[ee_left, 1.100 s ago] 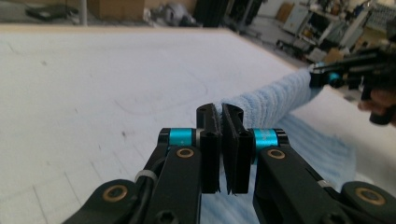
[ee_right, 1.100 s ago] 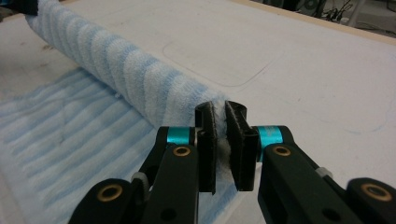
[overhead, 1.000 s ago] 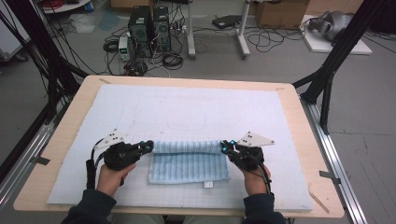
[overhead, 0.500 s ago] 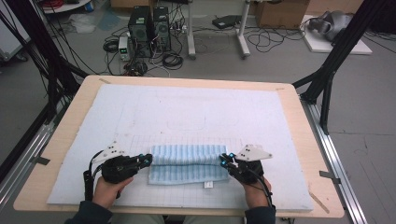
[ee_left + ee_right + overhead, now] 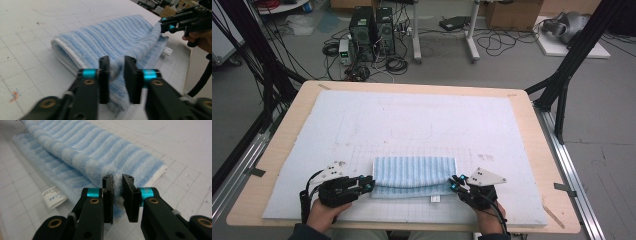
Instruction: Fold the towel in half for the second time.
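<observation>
White label [image 5: 435, 199] pokes from the folded towel [image 5: 414, 172].

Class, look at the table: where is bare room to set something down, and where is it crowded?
Free: the wide white mat beyond the folded blue towel, and its right part past the right gripper. Crowded: the near edge, where the left gripper and the right one flank the towel's ends.

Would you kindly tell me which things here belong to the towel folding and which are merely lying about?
In the job: blue striped towel; left gripper; right gripper; white mat.
Lying about: computer towers; floor cables; cardboard box.
</observation>
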Tool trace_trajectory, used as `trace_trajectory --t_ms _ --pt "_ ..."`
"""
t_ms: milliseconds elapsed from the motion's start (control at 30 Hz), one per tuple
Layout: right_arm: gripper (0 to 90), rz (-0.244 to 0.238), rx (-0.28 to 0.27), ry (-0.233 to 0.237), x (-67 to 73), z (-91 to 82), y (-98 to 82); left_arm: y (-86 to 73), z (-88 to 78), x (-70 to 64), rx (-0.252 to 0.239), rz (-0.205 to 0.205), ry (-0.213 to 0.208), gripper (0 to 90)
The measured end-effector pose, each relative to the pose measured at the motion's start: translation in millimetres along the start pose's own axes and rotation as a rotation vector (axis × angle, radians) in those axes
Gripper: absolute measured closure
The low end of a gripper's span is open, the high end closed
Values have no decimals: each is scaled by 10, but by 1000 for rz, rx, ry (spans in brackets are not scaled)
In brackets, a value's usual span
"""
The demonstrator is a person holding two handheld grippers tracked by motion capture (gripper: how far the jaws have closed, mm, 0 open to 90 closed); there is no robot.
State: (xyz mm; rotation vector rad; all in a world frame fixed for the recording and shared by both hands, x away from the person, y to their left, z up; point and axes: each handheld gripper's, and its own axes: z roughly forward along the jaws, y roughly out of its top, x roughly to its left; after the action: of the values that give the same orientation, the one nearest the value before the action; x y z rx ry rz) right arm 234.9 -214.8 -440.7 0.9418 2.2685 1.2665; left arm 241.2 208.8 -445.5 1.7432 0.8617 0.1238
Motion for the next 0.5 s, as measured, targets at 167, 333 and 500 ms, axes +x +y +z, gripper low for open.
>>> trace_trajectory --t_ms 167,333,500 --pt "599 58 -61 -37 -53 -121 -8 75 -43 25 -66 -23 15 545" --pt "535 122 -137 -76 -114 -181 60 135 36 6 -55 -29 46 505" --pt "572 72 -69 -59 -27 -24 144 101 153 -34 22 -2 78 546"
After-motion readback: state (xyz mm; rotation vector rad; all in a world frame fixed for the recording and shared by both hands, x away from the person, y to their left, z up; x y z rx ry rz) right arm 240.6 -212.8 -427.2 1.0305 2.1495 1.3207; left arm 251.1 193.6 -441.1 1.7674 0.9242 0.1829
